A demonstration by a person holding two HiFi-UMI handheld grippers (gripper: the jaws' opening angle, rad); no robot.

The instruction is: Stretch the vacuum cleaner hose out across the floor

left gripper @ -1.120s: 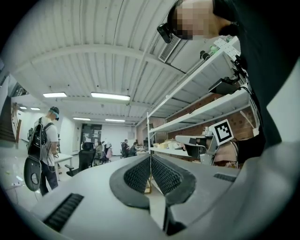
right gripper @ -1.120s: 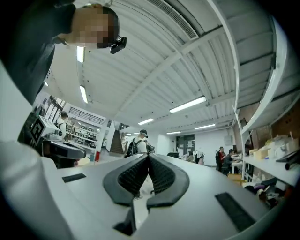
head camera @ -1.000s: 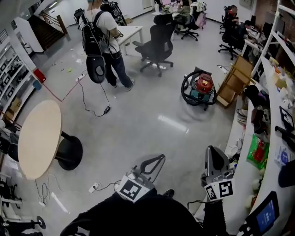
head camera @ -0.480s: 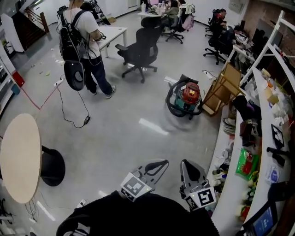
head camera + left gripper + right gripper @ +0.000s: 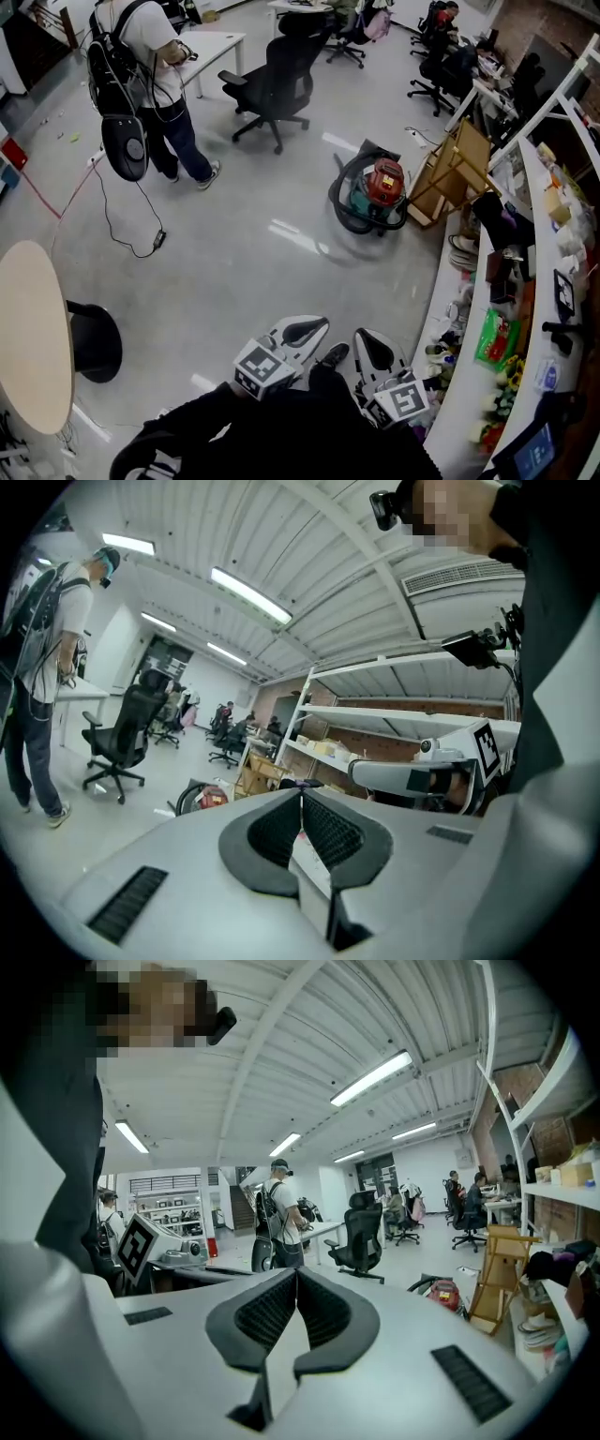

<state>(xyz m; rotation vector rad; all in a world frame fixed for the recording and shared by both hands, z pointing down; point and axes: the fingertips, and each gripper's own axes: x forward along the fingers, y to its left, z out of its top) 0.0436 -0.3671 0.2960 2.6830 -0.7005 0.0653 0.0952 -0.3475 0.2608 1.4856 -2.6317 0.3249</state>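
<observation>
The vacuum cleaner [image 5: 380, 190], red-topped on a teal body, stands on the grey floor with its black hose [image 5: 345, 202] coiled around it; it also shows small in the left gripper view [image 5: 208, 796] and right gripper view [image 5: 444, 1292]. My left gripper [image 5: 312, 324] and right gripper [image 5: 362, 339] are low in the head view, close to my body and far from the vacuum. Both are shut with nothing between the jaws, left gripper [image 5: 301, 793] and right gripper [image 5: 294, 1272] pointing roughly level.
A person with a backpack [image 5: 145, 66] stands at the far left beside a cable [image 5: 122, 225] on the floor. A black office chair [image 5: 272, 84], a wooden frame [image 5: 455, 169], a curved white counter [image 5: 502, 356] and a round table [image 5: 33, 333] surround the floor.
I have walked toward the vacuum, which now sits nearer and lower in the head view. Both grippers have drawn closer together and dropped a little, still shut.
</observation>
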